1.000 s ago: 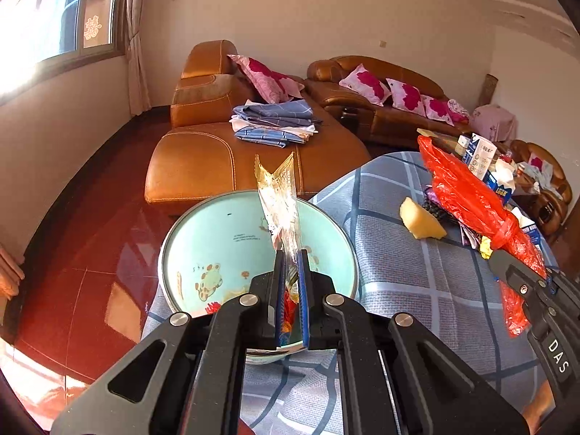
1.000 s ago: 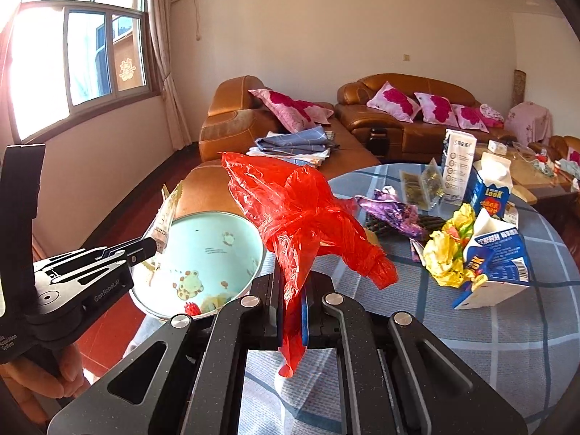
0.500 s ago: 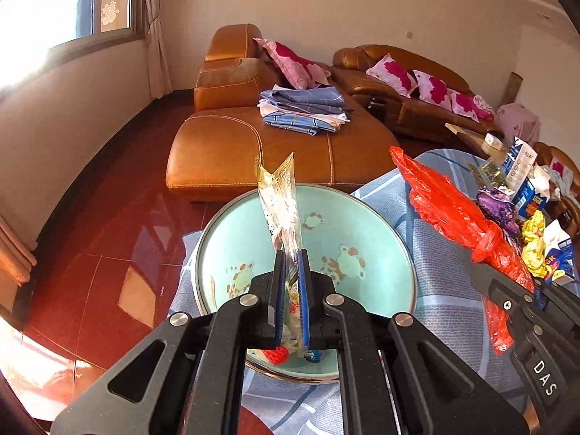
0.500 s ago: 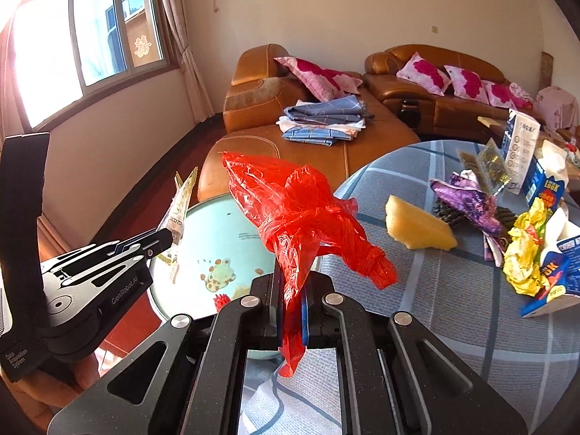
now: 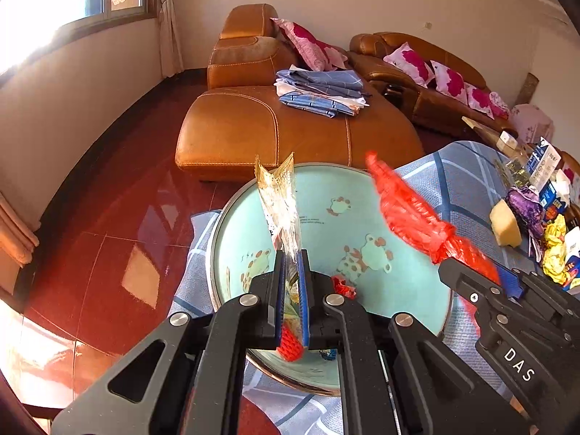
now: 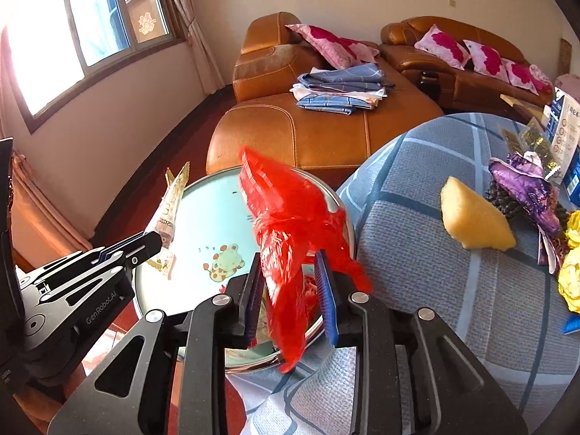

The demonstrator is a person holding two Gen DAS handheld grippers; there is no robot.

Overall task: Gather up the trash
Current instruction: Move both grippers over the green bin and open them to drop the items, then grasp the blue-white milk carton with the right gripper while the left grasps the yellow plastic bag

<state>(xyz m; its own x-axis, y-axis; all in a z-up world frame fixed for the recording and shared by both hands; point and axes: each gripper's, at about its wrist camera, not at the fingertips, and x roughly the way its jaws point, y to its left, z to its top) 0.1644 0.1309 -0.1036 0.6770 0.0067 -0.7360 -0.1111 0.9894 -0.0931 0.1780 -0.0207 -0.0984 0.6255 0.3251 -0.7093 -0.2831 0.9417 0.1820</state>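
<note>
Both grippers are over the pale green basin at the table's edge. The left gripper has its pads clamped tight on a clear snack wrapper, which stands up above the basin's inside. Just beside it, the right gripper is letting go: its jaws are opening, and the red plastic bag hangs loose between them, above the basin's near rim. Farther along the checked tablecloth lie a yellow sponge and a purple wrapper, well apart from both grippers.
</note>
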